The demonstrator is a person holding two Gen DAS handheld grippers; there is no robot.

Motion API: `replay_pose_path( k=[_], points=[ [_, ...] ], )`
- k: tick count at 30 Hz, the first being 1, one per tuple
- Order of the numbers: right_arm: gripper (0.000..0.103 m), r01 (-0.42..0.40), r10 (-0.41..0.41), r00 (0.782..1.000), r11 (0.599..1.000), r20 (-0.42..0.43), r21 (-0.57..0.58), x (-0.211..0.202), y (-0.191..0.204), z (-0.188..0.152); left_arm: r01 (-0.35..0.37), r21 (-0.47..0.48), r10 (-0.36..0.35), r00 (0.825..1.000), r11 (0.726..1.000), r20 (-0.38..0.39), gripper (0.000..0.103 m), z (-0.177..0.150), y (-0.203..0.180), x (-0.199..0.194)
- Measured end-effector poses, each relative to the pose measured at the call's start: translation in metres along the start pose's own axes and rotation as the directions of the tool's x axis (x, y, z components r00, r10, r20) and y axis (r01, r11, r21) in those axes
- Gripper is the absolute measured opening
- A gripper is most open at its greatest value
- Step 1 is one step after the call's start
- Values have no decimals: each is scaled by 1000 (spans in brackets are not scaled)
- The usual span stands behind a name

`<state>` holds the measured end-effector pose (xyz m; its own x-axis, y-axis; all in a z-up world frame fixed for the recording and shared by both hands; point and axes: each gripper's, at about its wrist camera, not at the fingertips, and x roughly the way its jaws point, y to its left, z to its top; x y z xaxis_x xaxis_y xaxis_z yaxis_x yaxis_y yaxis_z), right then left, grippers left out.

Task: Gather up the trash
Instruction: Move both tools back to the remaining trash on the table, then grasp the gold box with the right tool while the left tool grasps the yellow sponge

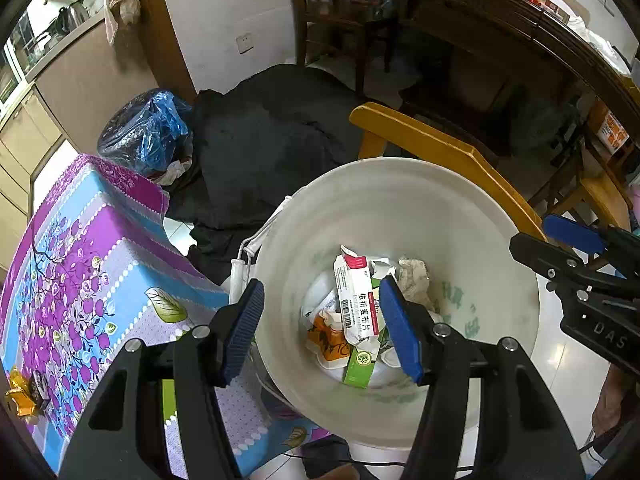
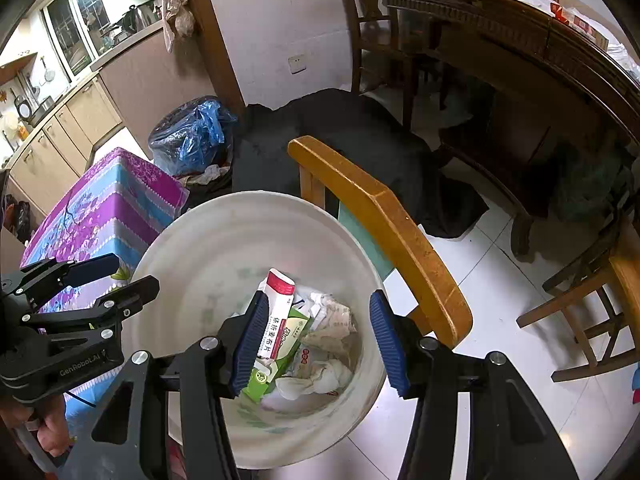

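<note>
Both grippers, left gripper (image 1: pixel 320 328) and right gripper (image 2: pixel 316 344), over one white bucket (image 1: pixel 460 200), fingers apart, empty. Inside: two boxes (image 1: pixel 358 300), one orange packet (image 1: pixel 330 342), crumpled paper (image 1: pixel 412 278).

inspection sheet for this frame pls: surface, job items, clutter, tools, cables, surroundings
Surface: floral tablecloth on the table left of the bucket; white tile floor.
Job's things: white bucket holds a red-and-white medicine box, green box, crumpled paper.
Clutter: gold wrapper at the cloth's near edge.
Tools: left tool and right tool both open, empty, over the bucket.
Cables: thin black cable below the bucket.
Surroundings: wooden chair, blue bag, dark table.
</note>
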<state>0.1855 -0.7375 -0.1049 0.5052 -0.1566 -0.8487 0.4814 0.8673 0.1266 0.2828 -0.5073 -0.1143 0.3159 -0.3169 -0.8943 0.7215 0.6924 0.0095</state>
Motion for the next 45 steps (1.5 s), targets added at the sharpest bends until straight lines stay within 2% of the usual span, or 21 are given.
replay_pose_path(
  k=[4, 7, 8, 10, 11, 14, 17, 19, 22, 24, 25, 27, 29, 31, 33, 34, 37, 38, 40, 45],
  points=[
    [54, 3, -3, 1000, 1000, 21, -3, -4, 1, 0, -1, 1, 1, 1000, 1000, 3, 57, -1, 1, -1],
    [54, -23, 39, 981, 996, 187, -86, -43, 21, -16, 7, 15, -8, 999, 1000, 40, 58, -16, 11, -14],
    [61, -31, 57, 972, 993, 226, -118, -53, 30, -26, 5, 17, -6, 998, 1000, 58, 59, -25, 19, -20],
    [71, -47, 107, 948, 979, 300, -199, -72, 53, -55, -15, 9, 14, 995, 1000, 102, 59, -49, 45, -33],
    [71, -57, 127, 942, 973, 310, -223, -76, 62, -65, -20, -4, 20, 993, 1000, 117, 59, -64, 63, -39],
    [71, -126, 223, 924, 945, 311, -302, -78, 95, -99, -62, -111, 78, 986, 992, 150, 59, -117, 139, -64],
    [72, -199, 309, 907, 914, 287, -354, -73, 133, -116, -81, -224, 121, 977, 971, 175, 59, -160, 205, -92],
    [72, -229, 352, 897, 888, 268, -399, -69, 162, -118, -106, -352, 181, 965, 930, 189, 60, -199, 266, -116],
    [72, -278, 430, 878, 817, 212, -505, -62, 228, -118, -111, -564, 250, 952, 819, 176, 60, -251, 345, -135],
    [72, -308, 489, 858, 734, 155, -605, -59, 288, -118, -123, -667, 295, 943, 735, 151, 60, -288, 387, -142],
    [72, -324, 513, 850, 690, 122, -647, -59, 318, -121, -114, -695, 294, 945, 710, 146, 60, -299, 399, -143],
    [72, -359, 562, 826, 574, 36, -736, -53, 390, -125, -128, -732, 314, 941, 670, 123, 60, -323, 422, -144],
    [72, -386, 584, 811, 479, -43, -789, -44, 458, -130, -125, -747, 318, 940, 653, 120, 60, -335, 435, -145],
    [72, -389, 591, 803, 425, -75, -817, -39, 505, -133, -111, -763, 317, 940, 637, 127, 60, -346, 448, -148],
    [72, -381, 581, 807, 374, -107, -846, -22, 564, -133, -106, -768, 320, 938, 631, 133, 60, -350, 458, -150],
    [72, -375, 575, 810, 360, -114, -855, -18, 576, -134, -104, -769, 320, 937, 631, 136, 60, -353, 464, -152],
    [79, -338, 540, 832, 303, -132, -891, 1, 625, -137, -99, -761, 321, 935, 641, 149, 64, -355, 473, -157],
    [80, -316, 517, 846, 290, -130, -903, 8, 642, -140, -94, -755, 318, 935, 649, 157, 65, -355, 477, -159],
    [82, -278, 475, 872, 281, -119, -919, 25, 665, -141, -87, -752, 314, 935, 653, 165, 66, -357, 483, -161],
    [81, -270, 423, 898, 302, -126, -914, 53, 686, -143, -76, -747, 305, 936, 660, 174, 67, -361, 496, -161]
  ],
)
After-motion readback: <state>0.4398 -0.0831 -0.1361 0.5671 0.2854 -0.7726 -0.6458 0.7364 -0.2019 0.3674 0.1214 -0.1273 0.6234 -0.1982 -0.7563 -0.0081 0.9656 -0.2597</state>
